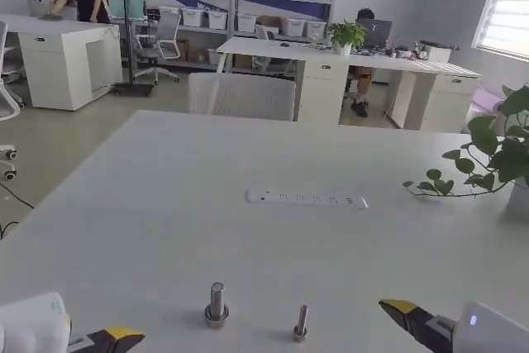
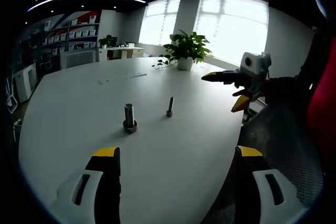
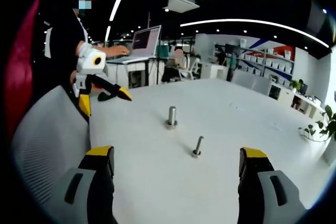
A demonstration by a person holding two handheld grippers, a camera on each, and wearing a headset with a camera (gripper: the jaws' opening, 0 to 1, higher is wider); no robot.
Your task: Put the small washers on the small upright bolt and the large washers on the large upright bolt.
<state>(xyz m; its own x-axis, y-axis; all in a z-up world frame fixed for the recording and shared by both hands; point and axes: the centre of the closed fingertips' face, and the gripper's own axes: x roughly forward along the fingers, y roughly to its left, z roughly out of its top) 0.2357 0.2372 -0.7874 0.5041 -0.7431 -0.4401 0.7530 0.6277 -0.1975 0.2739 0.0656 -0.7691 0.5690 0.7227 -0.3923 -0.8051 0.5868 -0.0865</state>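
Table (image 1: 248, 163): white.
Big bolt (image 1: 216, 303): upright, nearer my left gripper (image 2: 177, 153).
Small bolt (image 1: 302, 322): upright, nearer my right gripper (image 3: 177, 153).
Jaws: both spread, empty.

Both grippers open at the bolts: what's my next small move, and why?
Probably sweep your view to locate a washer first: the left gripper and right gripper are open and hold nothing, flanking the large bolt and small bolt.
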